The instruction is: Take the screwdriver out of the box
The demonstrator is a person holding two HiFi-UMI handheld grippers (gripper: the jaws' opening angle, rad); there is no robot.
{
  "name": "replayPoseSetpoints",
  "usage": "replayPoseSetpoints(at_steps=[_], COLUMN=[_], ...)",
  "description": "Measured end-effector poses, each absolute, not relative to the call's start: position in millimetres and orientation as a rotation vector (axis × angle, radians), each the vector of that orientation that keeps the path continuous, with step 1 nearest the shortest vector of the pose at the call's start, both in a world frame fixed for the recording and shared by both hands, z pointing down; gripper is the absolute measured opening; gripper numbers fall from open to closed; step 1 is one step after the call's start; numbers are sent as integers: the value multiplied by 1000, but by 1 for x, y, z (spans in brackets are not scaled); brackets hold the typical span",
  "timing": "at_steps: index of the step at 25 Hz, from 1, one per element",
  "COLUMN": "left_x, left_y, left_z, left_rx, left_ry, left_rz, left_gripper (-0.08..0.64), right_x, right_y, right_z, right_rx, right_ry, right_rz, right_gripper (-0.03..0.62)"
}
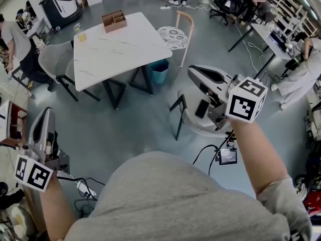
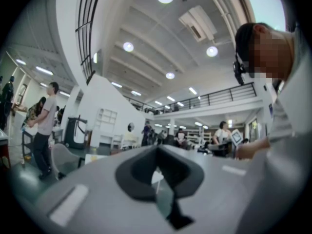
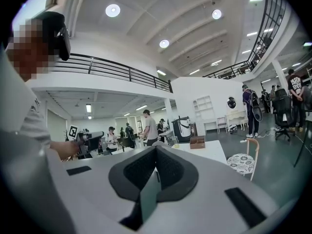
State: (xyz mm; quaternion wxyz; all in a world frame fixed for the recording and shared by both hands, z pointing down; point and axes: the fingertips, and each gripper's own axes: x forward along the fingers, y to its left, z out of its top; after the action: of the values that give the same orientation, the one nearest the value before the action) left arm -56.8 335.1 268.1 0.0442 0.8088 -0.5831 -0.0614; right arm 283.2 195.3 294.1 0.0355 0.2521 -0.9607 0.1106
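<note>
A brown wooden box (image 1: pixel 114 20) with compartments stands at the far end of the white table (image 1: pixel 120 54); the right gripper view shows the box (image 3: pixel 197 142) small and far off. No screwdriver shows in any view. My left gripper (image 1: pixel 45 112) is held low at the left, far from the table, with its jaws together and nothing between them (image 2: pixel 157 148). My right gripper (image 1: pixel 193 72) is held out at the right, pointing toward the table, and its jaws also meet at the tip with nothing in them (image 3: pixel 156 148).
A chair with a patterned seat (image 1: pixel 173 36) stands right of the table, a grey chair (image 1: pixel 55 59) left of it, and a teal bin (image 1: pixel 159 70) under it. A round white stand (image 1: pixel 198 127) is below my right gripper. Cables and a power strip (image 1: pixel 83 187) lie on the floor. People stand around.
</note>
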Motion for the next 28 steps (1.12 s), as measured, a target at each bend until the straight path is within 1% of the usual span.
replayPoseSetpoints(at_steps=[18,28], left_x=[52,76], left_y=[319,311], left_z=[258,267], left_rx=[2468,2450], left_ry=[-1809,-1805], left_rz=[-111,-56], left_gripper=[2,2], right_x=[342,346], right_y=[184,176], right_z=[311,338], right_rx=[643,600], right_ry=[-2986,-2990], right_rz=[339,390], right_gripper=[8,8])
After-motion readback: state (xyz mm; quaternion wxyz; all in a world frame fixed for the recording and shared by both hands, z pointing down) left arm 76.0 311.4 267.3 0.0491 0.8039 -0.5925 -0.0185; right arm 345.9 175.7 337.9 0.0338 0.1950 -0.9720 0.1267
